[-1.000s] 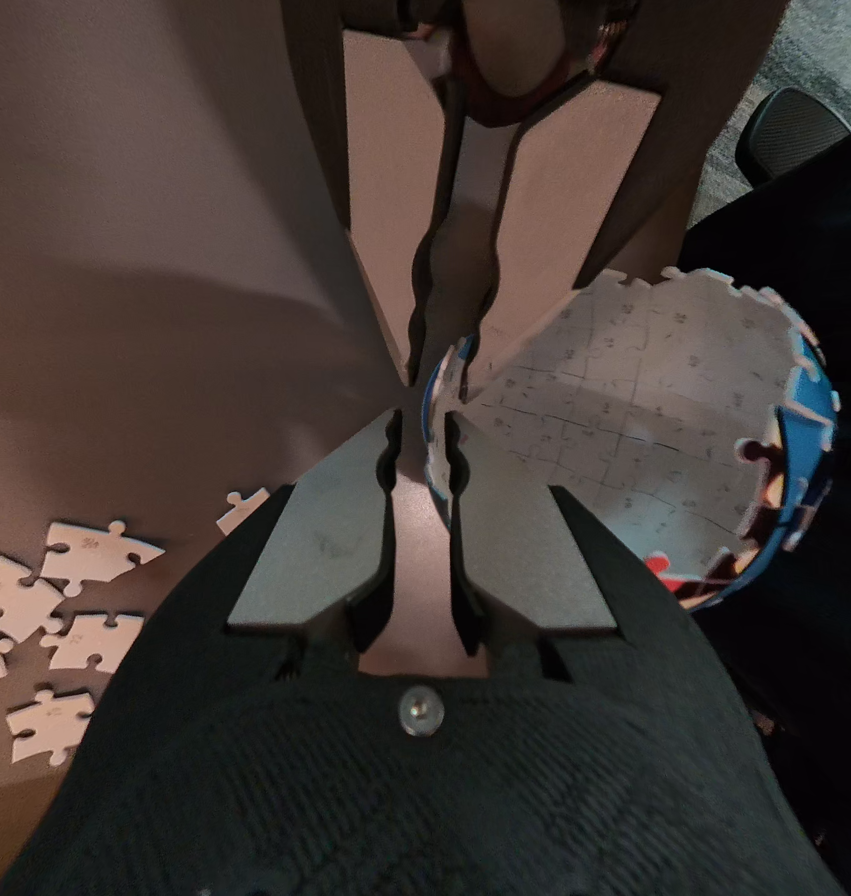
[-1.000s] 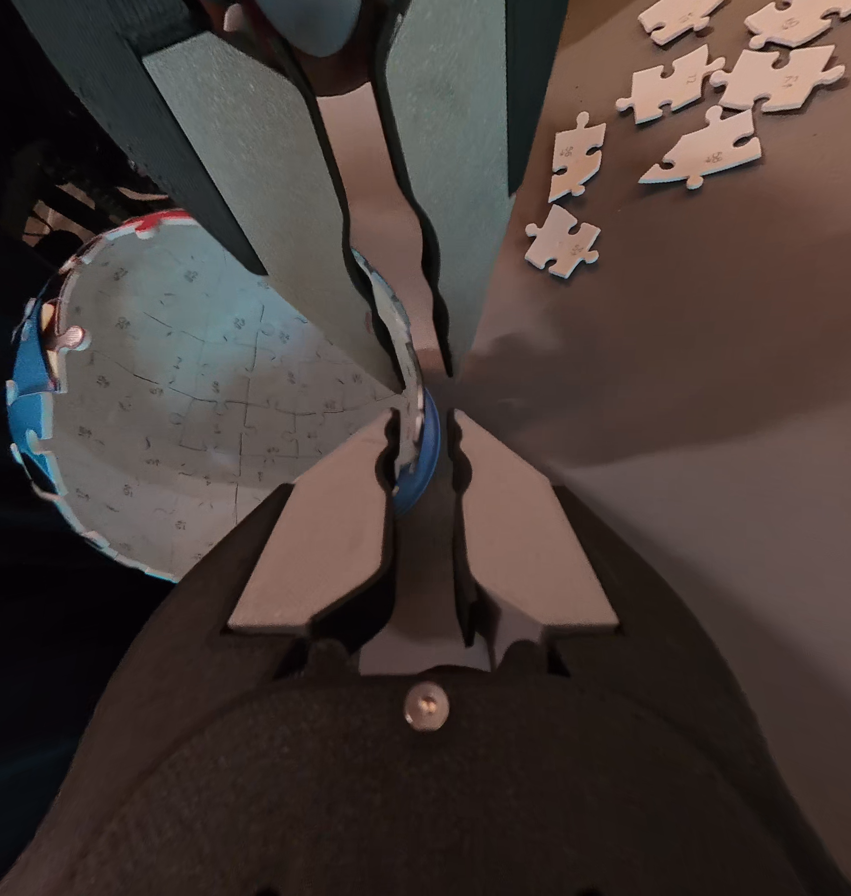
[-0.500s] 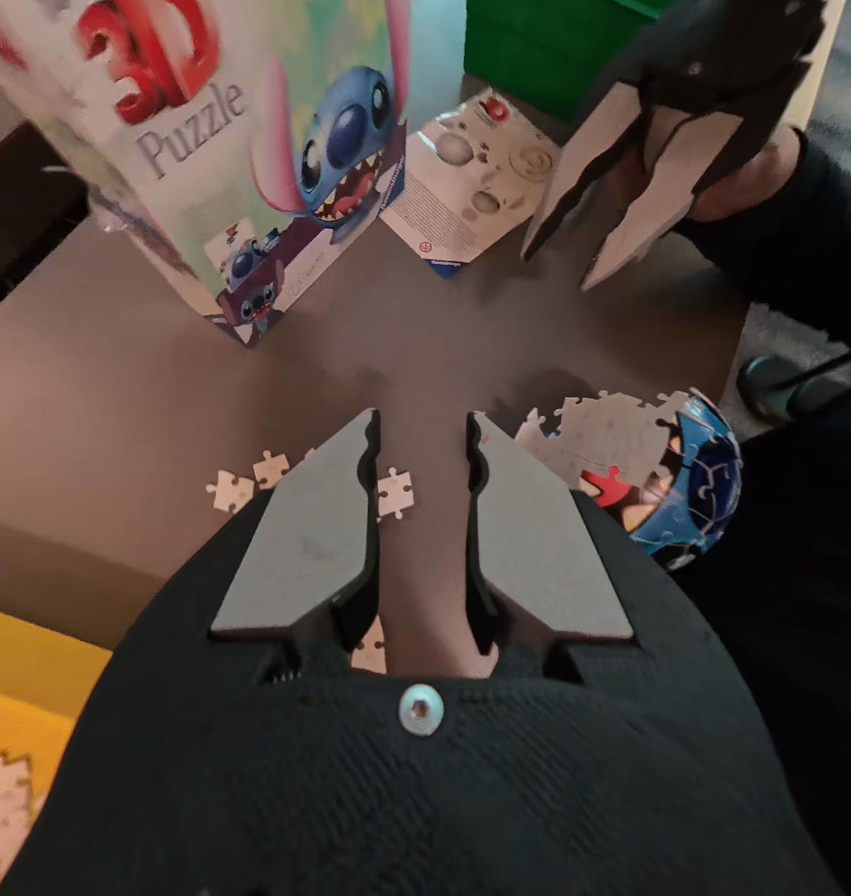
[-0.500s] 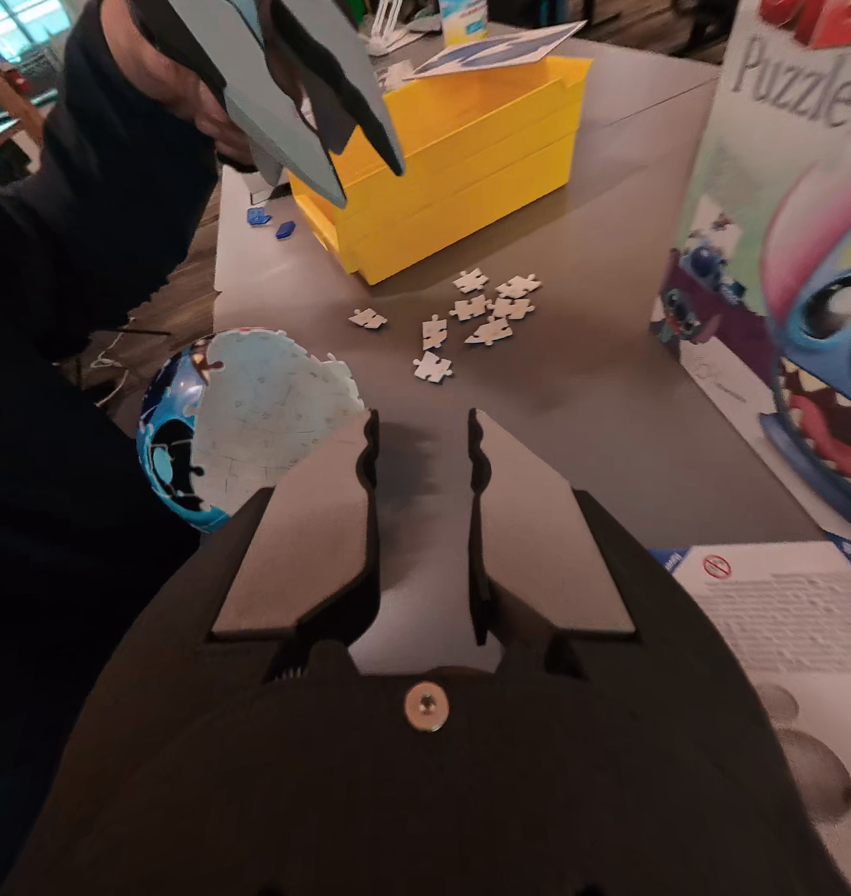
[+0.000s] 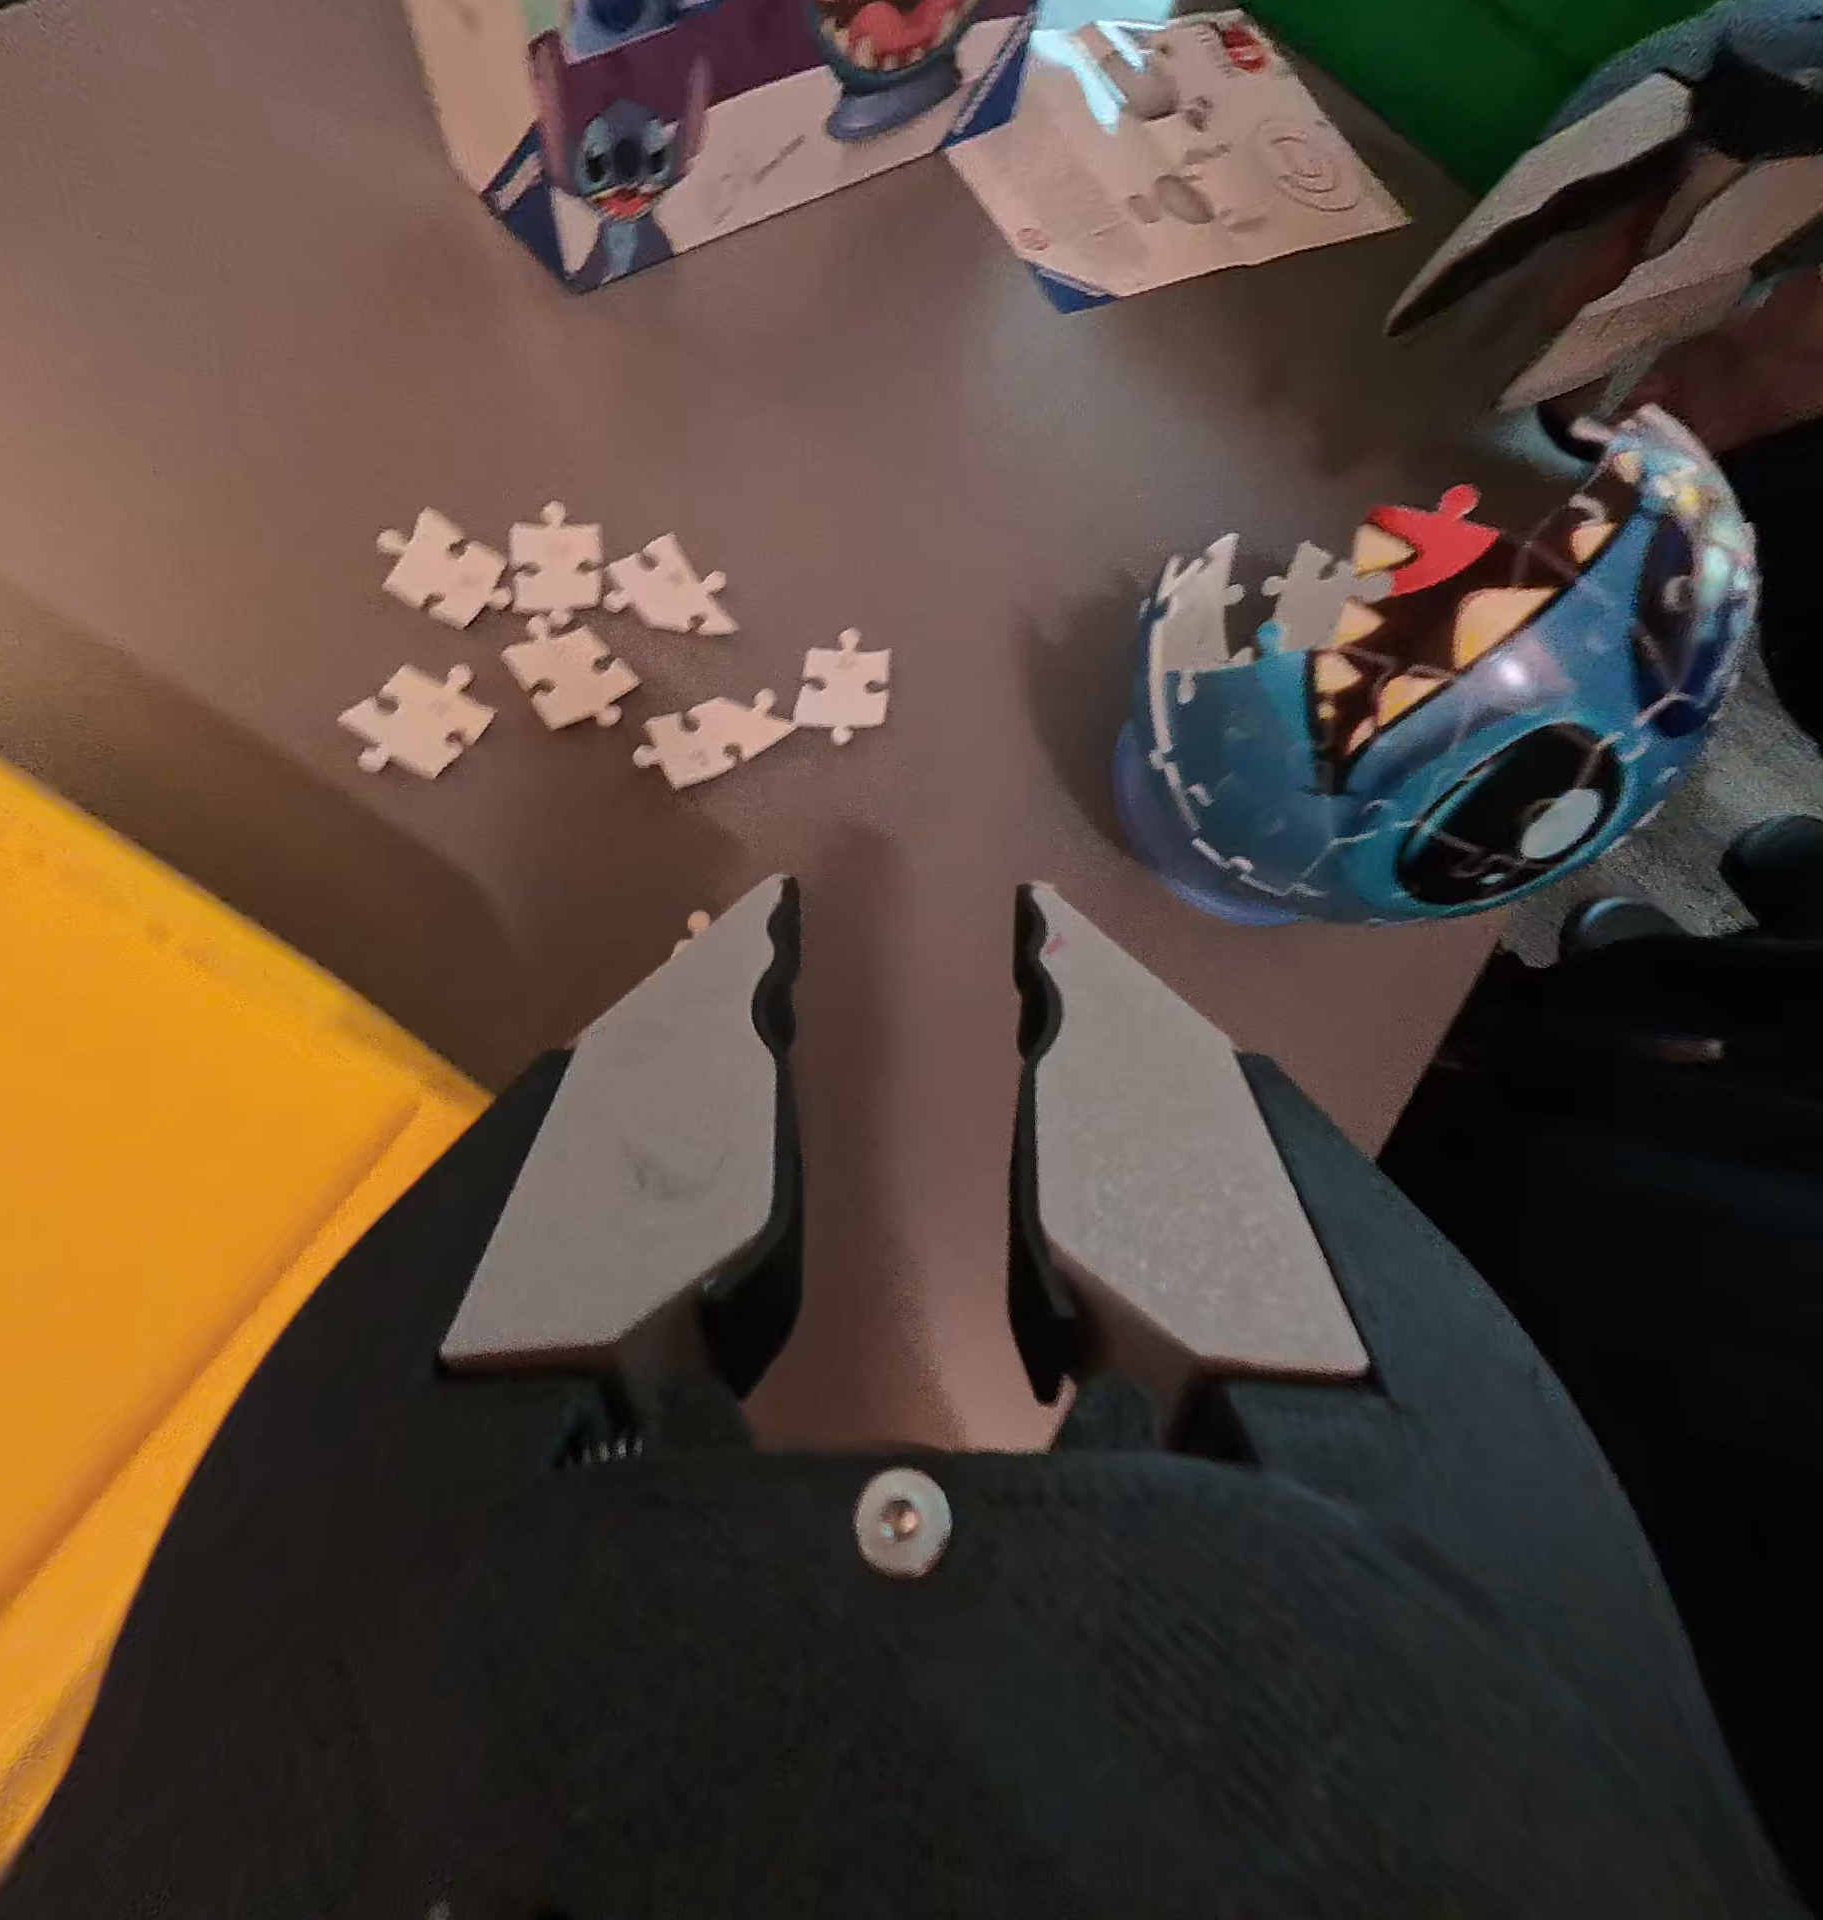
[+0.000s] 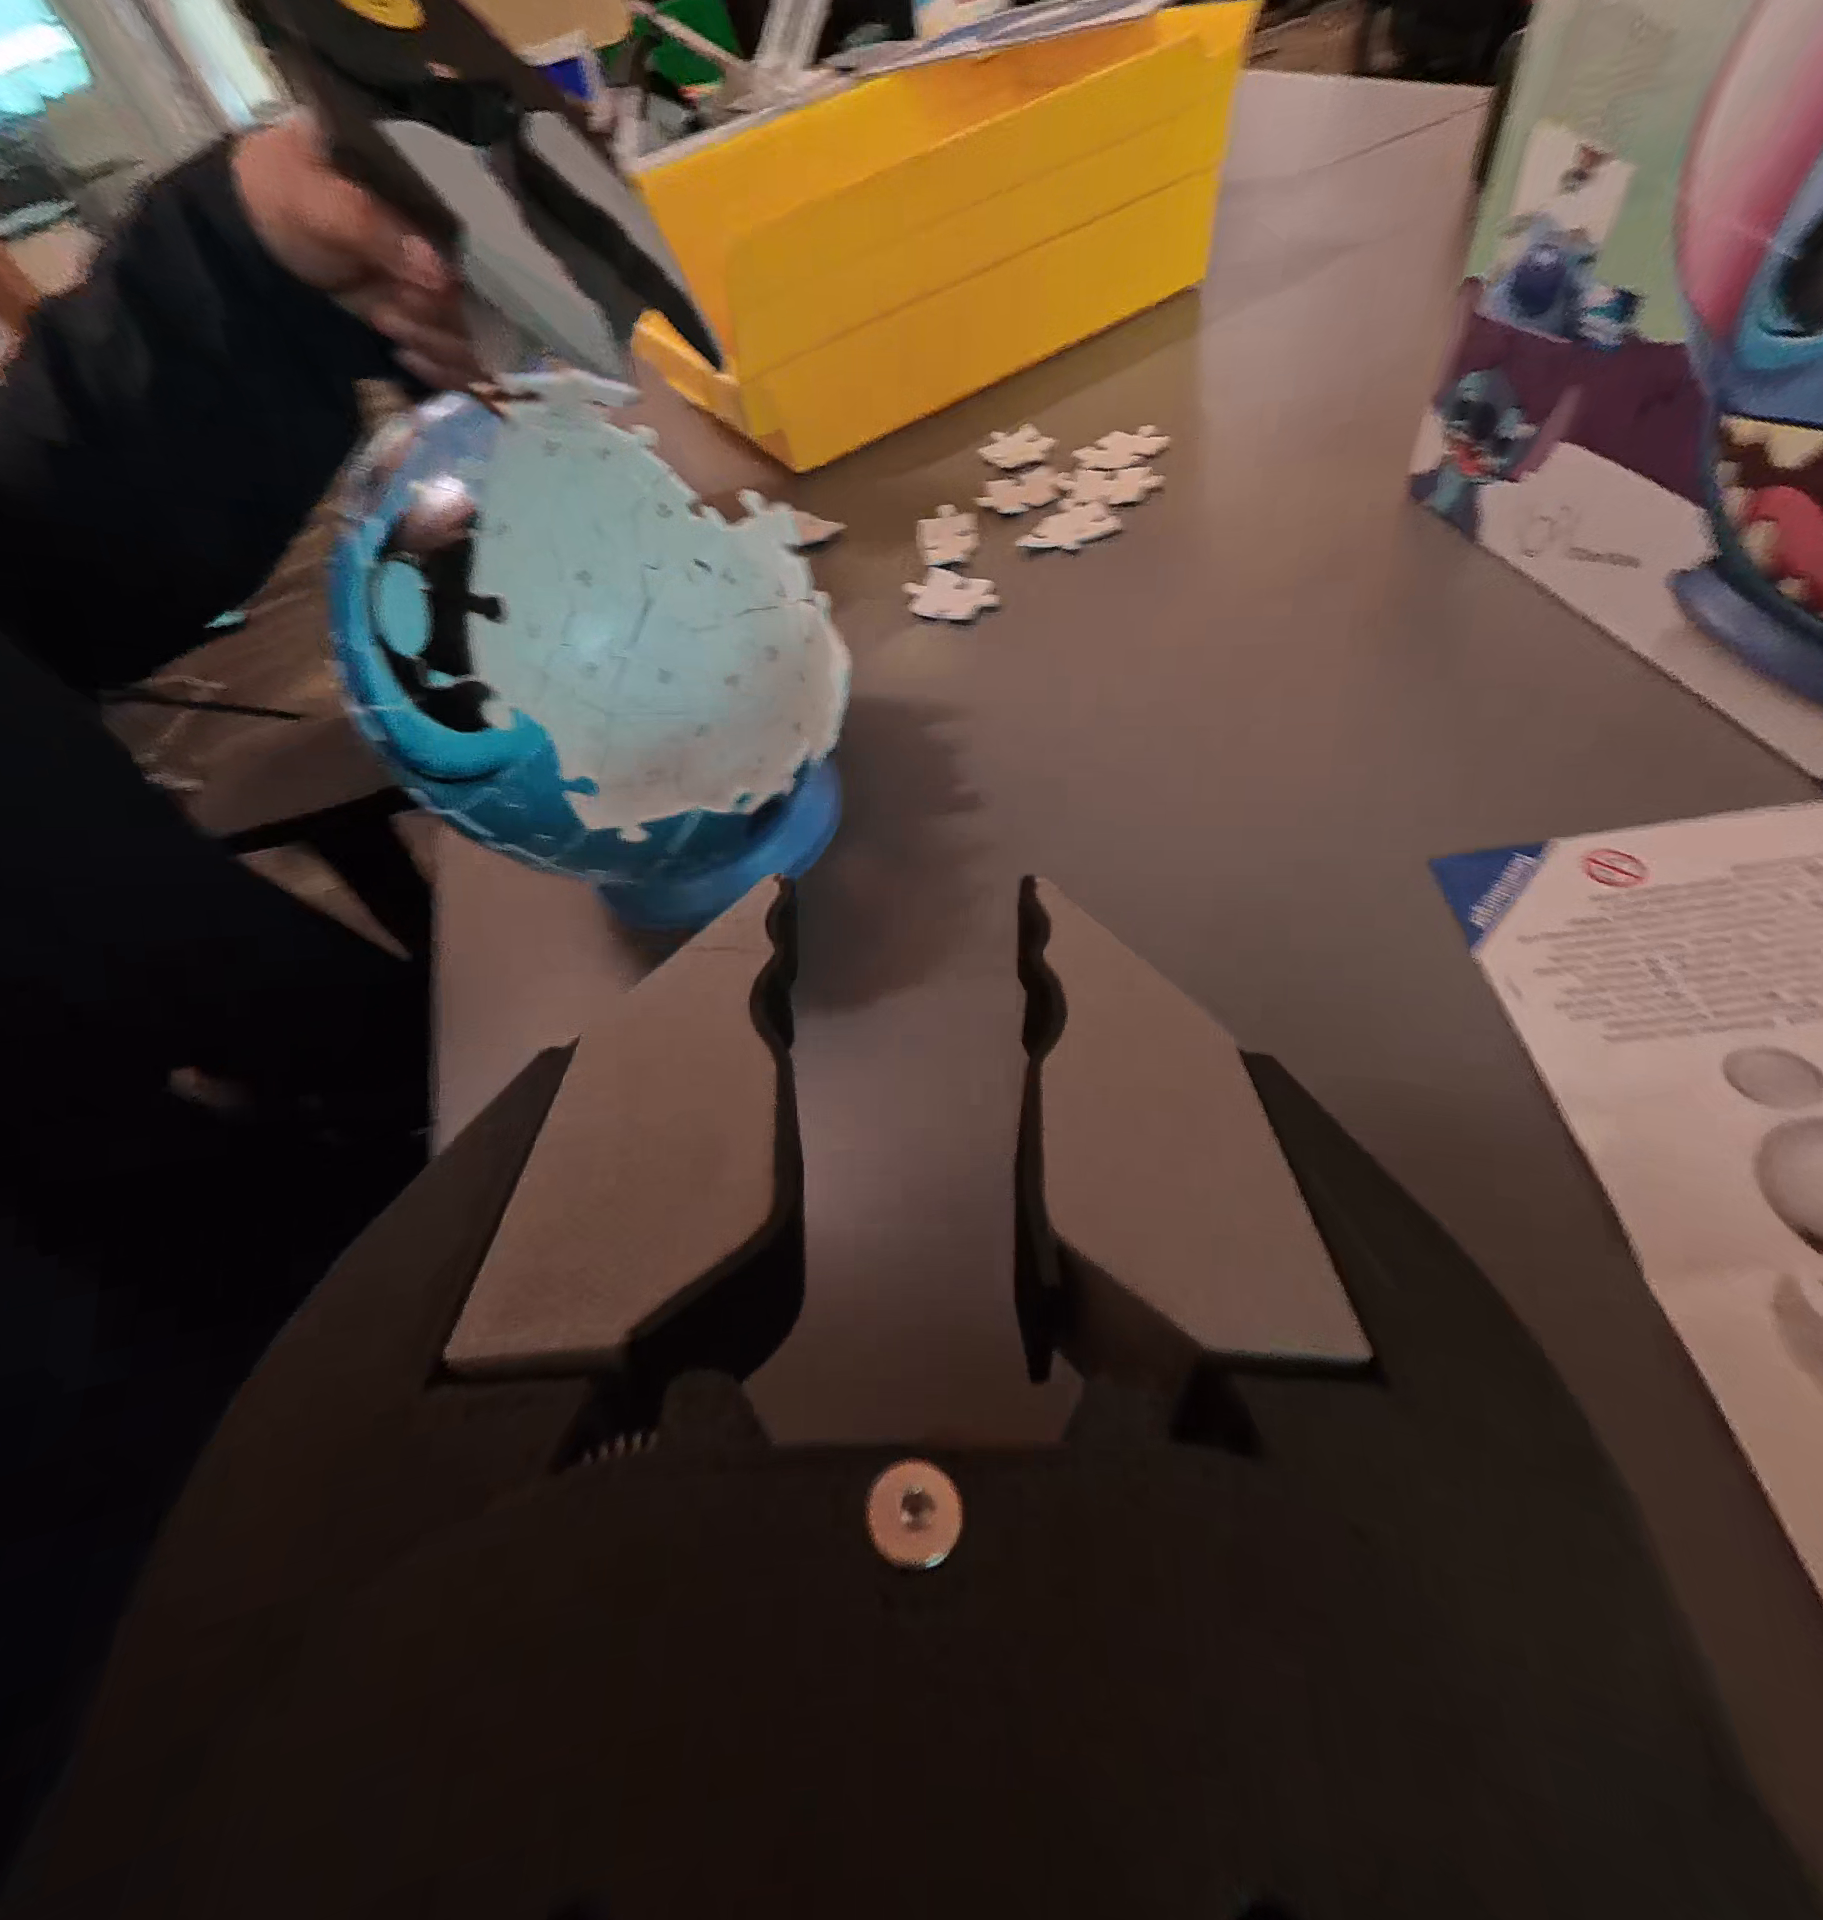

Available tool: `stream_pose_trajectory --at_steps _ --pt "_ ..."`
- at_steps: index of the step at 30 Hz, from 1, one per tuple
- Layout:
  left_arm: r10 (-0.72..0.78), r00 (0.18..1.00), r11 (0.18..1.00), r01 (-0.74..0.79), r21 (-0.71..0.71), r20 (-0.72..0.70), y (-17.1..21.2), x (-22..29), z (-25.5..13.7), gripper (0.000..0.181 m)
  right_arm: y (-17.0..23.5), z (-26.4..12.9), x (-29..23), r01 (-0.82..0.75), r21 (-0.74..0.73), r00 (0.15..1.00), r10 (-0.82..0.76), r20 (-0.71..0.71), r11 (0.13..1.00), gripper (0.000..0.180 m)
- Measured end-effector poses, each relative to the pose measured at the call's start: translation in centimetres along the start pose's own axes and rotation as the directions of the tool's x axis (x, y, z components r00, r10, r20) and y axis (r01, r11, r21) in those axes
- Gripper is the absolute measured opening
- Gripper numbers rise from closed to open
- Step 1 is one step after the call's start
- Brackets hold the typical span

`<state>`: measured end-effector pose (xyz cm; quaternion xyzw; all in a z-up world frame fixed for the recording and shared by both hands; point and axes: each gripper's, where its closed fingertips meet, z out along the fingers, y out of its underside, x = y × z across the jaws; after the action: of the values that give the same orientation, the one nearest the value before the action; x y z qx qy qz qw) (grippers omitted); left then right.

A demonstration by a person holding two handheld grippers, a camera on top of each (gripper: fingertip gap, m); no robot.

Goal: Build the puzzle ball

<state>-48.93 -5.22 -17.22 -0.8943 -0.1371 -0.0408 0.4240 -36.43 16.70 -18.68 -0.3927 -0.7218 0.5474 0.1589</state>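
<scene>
The left gripper (image 5: 907, 914) has its jaws apart with a wide gap, and nothing is between them. It hangs over the brown surface (image 5: 211, 343). The right gripper (image 6: 902, 914) looks the same: jaws apart, nothing in them.

The puzzle ball (image 5: 1447, 717) is only half built. From the left gripper, it sits ahead and to the right of the jaws, near the edge of the surface. Its outside is blue, with a big dark eye and a red bit near the top. From the right gripper, the puzzle ball (image 6: 585, 644) is ahead and to the left of the jaws, just past the left fingertip. Here the white inside shows, like a bowl tipped on its side. It sits on a round blue stand (image 6: 741, 862).

A bunch of loose puzzle pieces (image 5: 574, 644) lies white side up, ahead and to the left of the left jaws. In the right view these loose pieces (image 6: 1052, 509) are far ahead of the jaws.

A yellow bin (image 6: 948, 229) stands behind the pieces. A puzzle box (image 6: 1655, 395) with a blue cartoon creature stands ahead to the right of the right jaws. A paper sheet (image 6: 1696, 1018) lies flat, close on the right.
</scene>
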Motion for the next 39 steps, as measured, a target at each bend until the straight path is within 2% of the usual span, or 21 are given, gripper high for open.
stream_pose_trajectory --at_steps 4,8,13,18,22,25,29,34,39 --pt "-0.043 0.999 0.999 0.043 0.030 -0.014 1.5 0.1 -0.9 0.042 1.8 -0.6 3.2 -0.017 -0.051 0.975 0.005 -0.224 0.999 0.043" --pt "0.055 0.995 0.997 -0.049 0.063 -0.084 2.8 2.2 -0.5 0.042 1.4 -1.4 4.8 -0.029 -0.014 0.936 0.022 -0.351 0.999 0.048" --pt "0.147 0.986 0.983 -0.136 0.122 -0.084 4.0 1.8 1.4 0.046 1.1 -2.3 6.1 -0.048 0.029 0.898 0.056 -0.437 0.998 0.052" --pt "0.346 0.932 0.923 -0.359 0.141 0.105 4.2 -0.2 1.9 0.046 0.9 -2.8 6.6 -0.024 0.045 0.869 0.043 -0.492 0.999 0.051" --pt "0.334 0.905 0.930 -0.361 0.062 0.265 4.5 -3.0 1.2 0.045 0.6 -3.2 7.0 -0.036 0.079 0.858 0.071 -0.508 0.996 0.050" --pt "0.301 0.904 0.945 -0.326 0.035 0.303 3.8 -3.7 1.4 0.041 0.3 -3.2 7.3 -0.052 0.108 0.859 0.099 -0.503 0.993 0.049" --pt "0.331 0.870 0.943 -0.315 -0.104 0.366 4.6 -5.5 2.2 0.039 -0.1 -2.4 7.1 -0.060 0.112 0.881 0.105 -0.461 0.992 0.048" --pt "0.240 0.931 0.968 -0.209 -0.136 0.274 5.4 -4.4 3.3 0.040 -0.3 -1.6 6.2 -0.034 0.093 0.909 0.069 -0.411 0.995 0.048" --pt "0.180 0.939 0.978 -0.138 -0.160 0.293 6.0 -5.2 3.3 0.045 -0.5 -1.7 5.9 -0.070 0.132 0.925 0.114 -0.362 0.989 0.048"
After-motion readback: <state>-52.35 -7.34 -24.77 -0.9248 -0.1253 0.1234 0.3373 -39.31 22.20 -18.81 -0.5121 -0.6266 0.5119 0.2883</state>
